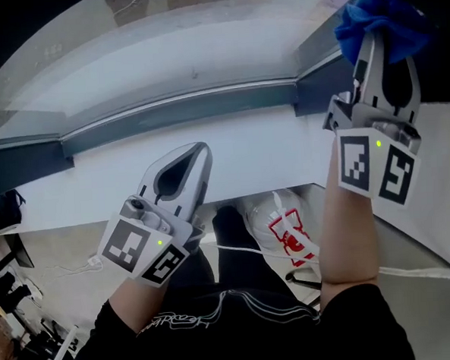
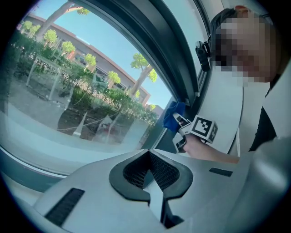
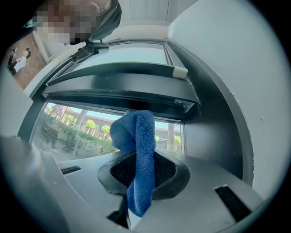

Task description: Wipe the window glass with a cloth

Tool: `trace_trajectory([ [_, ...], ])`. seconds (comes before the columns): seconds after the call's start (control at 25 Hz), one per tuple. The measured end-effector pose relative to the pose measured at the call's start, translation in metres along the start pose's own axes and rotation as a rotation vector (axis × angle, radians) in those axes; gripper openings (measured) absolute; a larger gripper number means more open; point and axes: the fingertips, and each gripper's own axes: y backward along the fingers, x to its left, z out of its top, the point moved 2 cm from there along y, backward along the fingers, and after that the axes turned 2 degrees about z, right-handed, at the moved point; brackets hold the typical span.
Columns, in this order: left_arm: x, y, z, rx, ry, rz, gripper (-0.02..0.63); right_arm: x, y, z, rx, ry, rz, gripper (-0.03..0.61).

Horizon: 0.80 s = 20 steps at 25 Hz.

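A white sill (image 1: 268, 146) runs below the window glass (image 1: 202, 55), separated from it by a dark frame (image 1: 183, 113). Beneath the sill, the floor (image 1: 72, 291) carries a white bag (image 1: 285, 229) with red print. A thin white cable (image 1: 74, 267) lies on the floor well to the left.

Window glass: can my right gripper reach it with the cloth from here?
Probably yes. The right gripper is shut on the blue cloth, pointed at the window glass, and nothing shows between them.
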Motion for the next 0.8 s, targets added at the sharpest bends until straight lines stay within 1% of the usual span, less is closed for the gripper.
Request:
trace_trajectory([
  [0.16,0.019,0.027,0.004,-0.031,0.007,0.026,0.006,0.043,0.015,0.009,-0.011,-0.026,0.06,0.063],
  [0.32,0.046,0.066,0.01,-0.06,0.02,0.068,0.006,0.109,0.026,0.016,-0.005,-0.073,0.157,0.063],
  [0.56,0.106,0.147,0.022,-0.095,0.042,0.154,0.006,0.23,0.036,0.019,0.034,-0.145,0.29,0.063],
  [0.8,0.181,0.248,0.027,-0.136,0.039,0.262,0.006,0.369,0.046,0.024,0.044,-0.23,0.403,0.063],
])
